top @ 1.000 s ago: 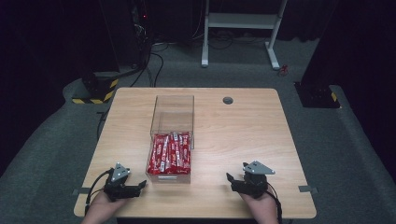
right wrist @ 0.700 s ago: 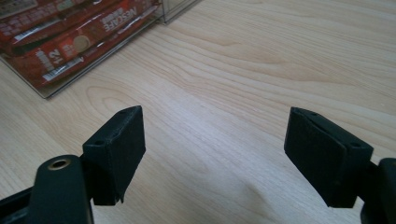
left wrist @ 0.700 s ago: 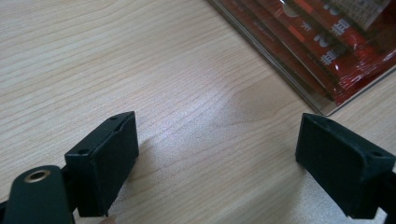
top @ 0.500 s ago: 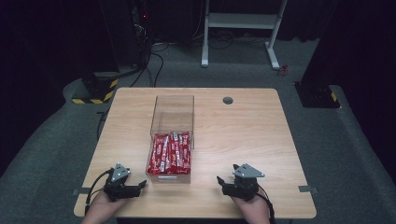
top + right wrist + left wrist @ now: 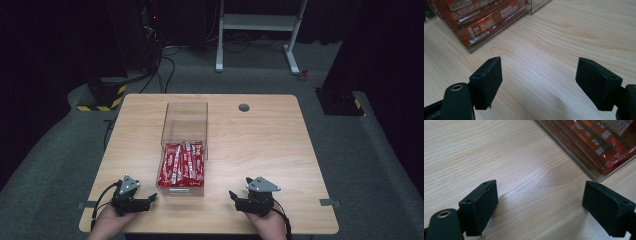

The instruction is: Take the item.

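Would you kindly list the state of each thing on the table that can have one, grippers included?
Clear box: upright, open at the top, far half empty.
Red sachets: packed side by side in the box's near half.
Left gripper: open, nothing between its jaws, low over bare wood left of the box.
Right gripper: open, nothing between its jaws, low over bare wood right of the box.
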`<state>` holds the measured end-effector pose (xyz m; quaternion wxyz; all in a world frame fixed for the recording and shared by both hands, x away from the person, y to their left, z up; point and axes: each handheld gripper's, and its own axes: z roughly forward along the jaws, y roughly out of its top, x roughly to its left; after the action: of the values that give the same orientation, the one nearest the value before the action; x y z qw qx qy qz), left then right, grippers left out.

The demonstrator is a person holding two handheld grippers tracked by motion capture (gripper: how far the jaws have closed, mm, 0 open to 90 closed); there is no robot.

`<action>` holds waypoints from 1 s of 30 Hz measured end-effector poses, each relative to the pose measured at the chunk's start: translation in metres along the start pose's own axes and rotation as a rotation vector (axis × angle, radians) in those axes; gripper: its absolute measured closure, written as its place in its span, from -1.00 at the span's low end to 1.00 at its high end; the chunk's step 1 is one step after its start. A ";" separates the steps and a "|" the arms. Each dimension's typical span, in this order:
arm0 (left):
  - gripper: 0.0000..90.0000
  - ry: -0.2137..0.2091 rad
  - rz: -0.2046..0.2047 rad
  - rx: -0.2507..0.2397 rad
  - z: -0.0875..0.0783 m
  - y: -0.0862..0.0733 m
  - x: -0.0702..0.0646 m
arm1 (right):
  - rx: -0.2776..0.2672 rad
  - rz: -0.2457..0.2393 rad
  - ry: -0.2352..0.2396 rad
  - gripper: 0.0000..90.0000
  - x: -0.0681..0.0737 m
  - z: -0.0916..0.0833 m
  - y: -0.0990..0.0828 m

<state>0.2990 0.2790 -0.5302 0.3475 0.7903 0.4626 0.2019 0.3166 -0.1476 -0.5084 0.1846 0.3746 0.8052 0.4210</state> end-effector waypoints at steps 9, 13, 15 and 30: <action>-0.70 -0.002 0.000 0.002 0.000 0.000 0.000 | -0.054 -0.024 0.018 -0.50 0.008 -0.005 0.007; -0.70 -0.002 0.000 0.001 0.000 0.000 0.000 | -0.070 -0.023 0.028 -0.50 0.010 -0.008 0.011; -0.70 -0.003 0.000 0.000 0.000 0.000 0.000 | -0.070 -0.040 0.027 -0.50 0.013 -0.010 0.015; -0.70 -0.002 0.000 0.001 0.000 0.000 0.000 | -0.076 -0.076 0.042 -0.50 0.020 -0.010 0.035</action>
<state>0.2990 0.2792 -0.5301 0.3475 0.7908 0.4621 0.2009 0.3130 -0.1247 -0.4737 0.1977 0.3277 0.8058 0.4520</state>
